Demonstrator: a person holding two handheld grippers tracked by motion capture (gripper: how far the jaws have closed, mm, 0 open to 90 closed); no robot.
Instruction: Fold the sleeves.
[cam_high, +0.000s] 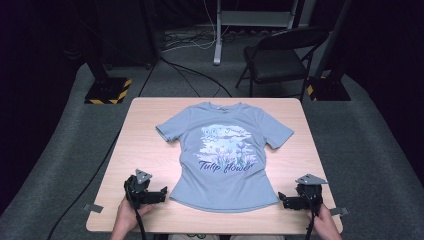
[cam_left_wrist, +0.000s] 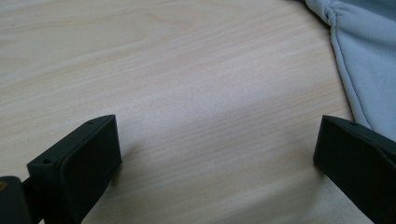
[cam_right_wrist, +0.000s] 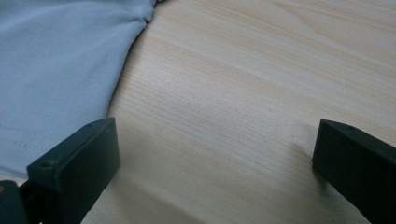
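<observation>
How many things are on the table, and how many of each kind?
T-shirt: 1, light blue, lying flat with a flower print
Grippers: 2, the left gripper and the right gripper, black, jaws open, one at each bottom corner of the shirt
Total on the table: 3

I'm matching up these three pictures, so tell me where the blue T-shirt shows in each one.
High view: the T-shirt lies flat at the table's middle, between the two grippers.
Left gripper view: its side edge fills the upper right corner.
Right gripper view: it covers the upper left.
Shared landmark: the light wooden table.
</observation>
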